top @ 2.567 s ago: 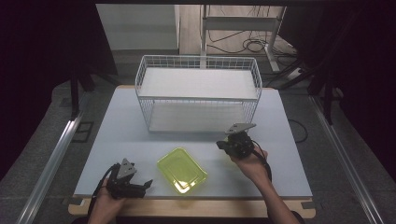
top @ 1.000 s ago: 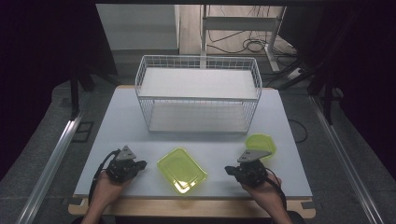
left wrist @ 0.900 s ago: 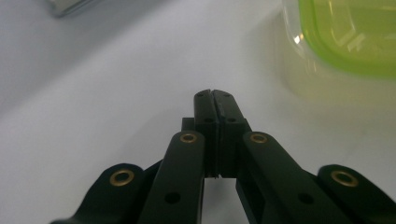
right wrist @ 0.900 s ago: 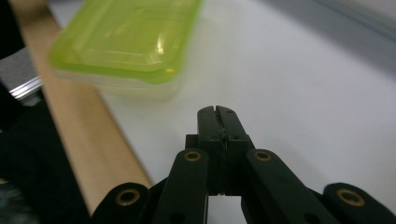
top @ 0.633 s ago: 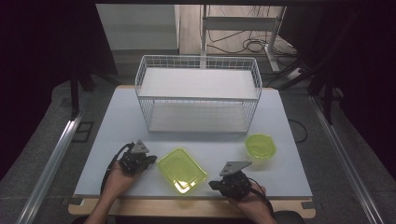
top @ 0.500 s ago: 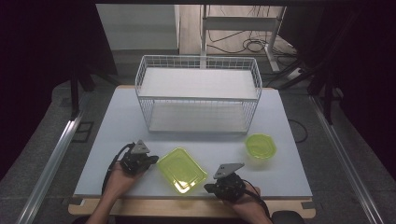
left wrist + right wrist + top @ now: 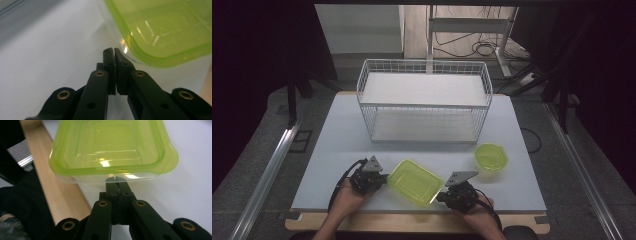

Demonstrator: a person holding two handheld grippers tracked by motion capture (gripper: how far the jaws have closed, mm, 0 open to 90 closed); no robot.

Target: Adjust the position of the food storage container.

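Observation:
A shallow rectangular lime-green container (image 7: 415, 181) lies near the table's front edge, between my two grippers. My left gripper (image 7: 383, 178) is at its left end, jaws shut with nothing between them. In the left gripper view the shut tips (image 7: 113, 52) sit right at a rounded corner of the container (image 7: 165, 27). My right gripper (image 7: 440, 195) is at the container's right front corner, also shut on nothing. In the right gripper view its tips (image 7: 116, 180) touch the clear wall just under the green rim (image 7: 112, 168).
A white wire basket rack (image 7: 424, 105) stands at the back middle of the pale table (image 7: 337, 145). A small round green bowl (image 7: 491, 156) sits to the right of the container. The wooden front edge (image 7: 412, 220) is close behind both hands.
The right gripper has moved left from beside the small bowl to the container's right corner. The left gripper has moved right up to the container's left end. The bowl stays on the table.

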